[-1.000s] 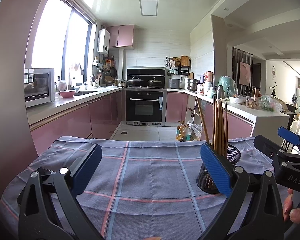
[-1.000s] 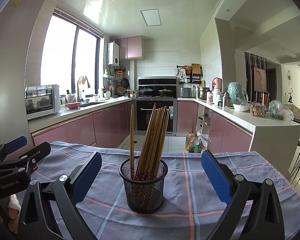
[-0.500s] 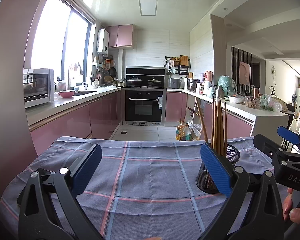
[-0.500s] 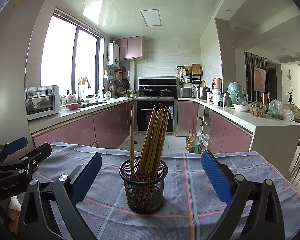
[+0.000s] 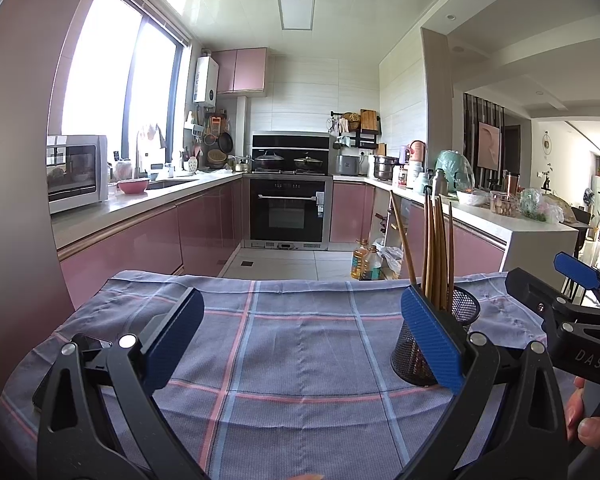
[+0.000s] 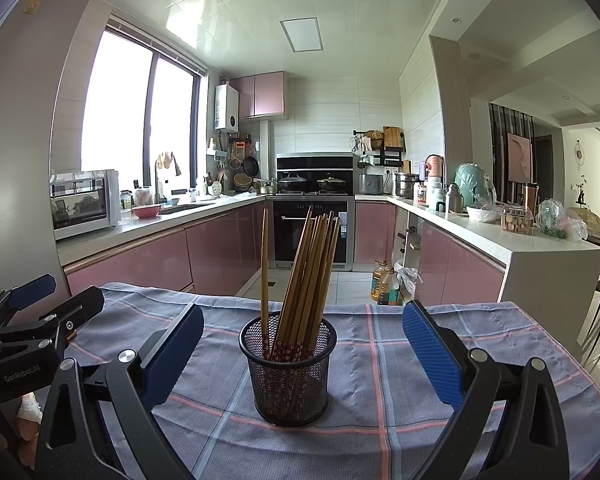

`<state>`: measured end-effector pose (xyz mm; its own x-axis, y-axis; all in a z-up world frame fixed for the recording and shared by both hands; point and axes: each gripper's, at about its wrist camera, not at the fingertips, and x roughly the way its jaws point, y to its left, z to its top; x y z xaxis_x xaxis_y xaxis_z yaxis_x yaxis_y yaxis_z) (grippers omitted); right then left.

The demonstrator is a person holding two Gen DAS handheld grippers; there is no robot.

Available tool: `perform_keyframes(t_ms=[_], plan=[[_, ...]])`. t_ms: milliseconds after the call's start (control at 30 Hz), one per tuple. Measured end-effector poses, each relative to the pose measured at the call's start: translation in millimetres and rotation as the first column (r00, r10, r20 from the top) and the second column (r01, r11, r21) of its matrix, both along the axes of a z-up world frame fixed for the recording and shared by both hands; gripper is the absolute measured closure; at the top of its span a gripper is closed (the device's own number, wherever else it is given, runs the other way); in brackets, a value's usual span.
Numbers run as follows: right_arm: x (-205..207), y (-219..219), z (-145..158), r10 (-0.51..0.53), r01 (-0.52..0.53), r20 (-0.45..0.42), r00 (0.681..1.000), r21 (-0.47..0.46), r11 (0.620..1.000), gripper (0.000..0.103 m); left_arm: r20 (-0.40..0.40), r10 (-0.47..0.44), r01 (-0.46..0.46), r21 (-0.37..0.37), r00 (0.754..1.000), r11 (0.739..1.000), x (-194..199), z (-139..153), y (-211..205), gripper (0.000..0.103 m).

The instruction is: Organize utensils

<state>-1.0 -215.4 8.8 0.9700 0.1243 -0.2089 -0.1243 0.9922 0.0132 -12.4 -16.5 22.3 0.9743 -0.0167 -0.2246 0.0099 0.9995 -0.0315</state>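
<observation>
Above checked cloth [image 5: 300,360], both tools [image 5: 300,340] [image 6: 304,356] gape empty.

I see plaid tablecloth [image 6: 440,360], pink cabinets [image 5: 148,240], black oven [image 5: 288,210], microwave [image 5: 76,172], oil bottles [image 6: 384,282] on floor.

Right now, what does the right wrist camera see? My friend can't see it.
A black mesh cup full of wooden chopsticks stands on a checked blue tablecloth, centered between the open right gripper. The open left gripper shows at left, a pink kitchen behind.
</observation>
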Motion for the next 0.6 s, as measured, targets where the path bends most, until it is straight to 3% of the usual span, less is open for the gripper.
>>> perform_keyframes(t_ms=[600], plan=[[0.9,1.9,-1.5,-0.001,0.001,-0.001,1.000,0.008,1.000,0.007,-0.005,0.000,0.000,0.000,1.000,1.000,-0.5,-1.1,-1.8,0.006]])
